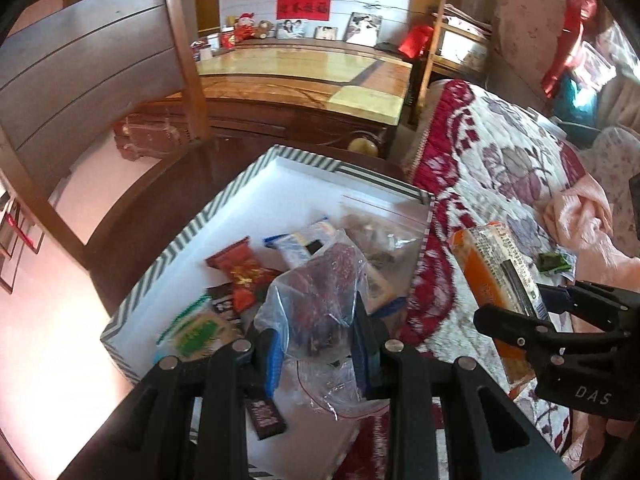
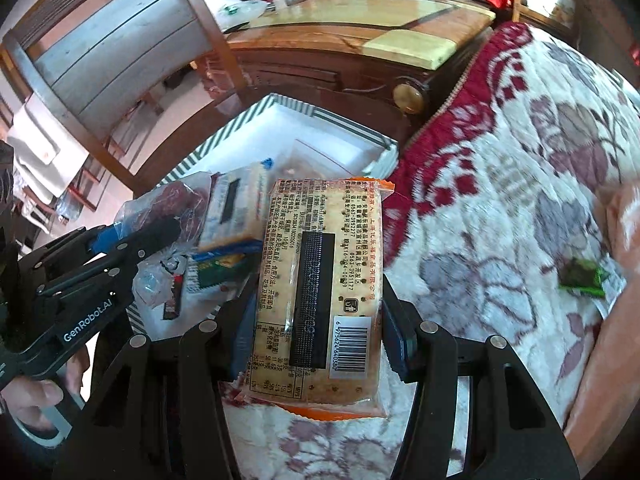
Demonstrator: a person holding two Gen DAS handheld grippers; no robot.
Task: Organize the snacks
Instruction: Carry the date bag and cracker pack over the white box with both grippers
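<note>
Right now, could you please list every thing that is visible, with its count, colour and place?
box: one, white inside with grey-striped rim, on a dark table beside the bed
red snack packet: one, red with gold print, in the box
green snack packet: one, green and clear, at the box's near corner
zip bag: one, clear with brown contents, at the box's far corner
plastic bag: one, clear with dark red contents, over the box, between the left fingers
cracker pack: one, orange and clear, between the right fingers
small green wrapper: one, on the blanket
blanket: one, white and red, floral, on the bed
left gripper: black, blue pads
right gripper: black, blue pads
</note>
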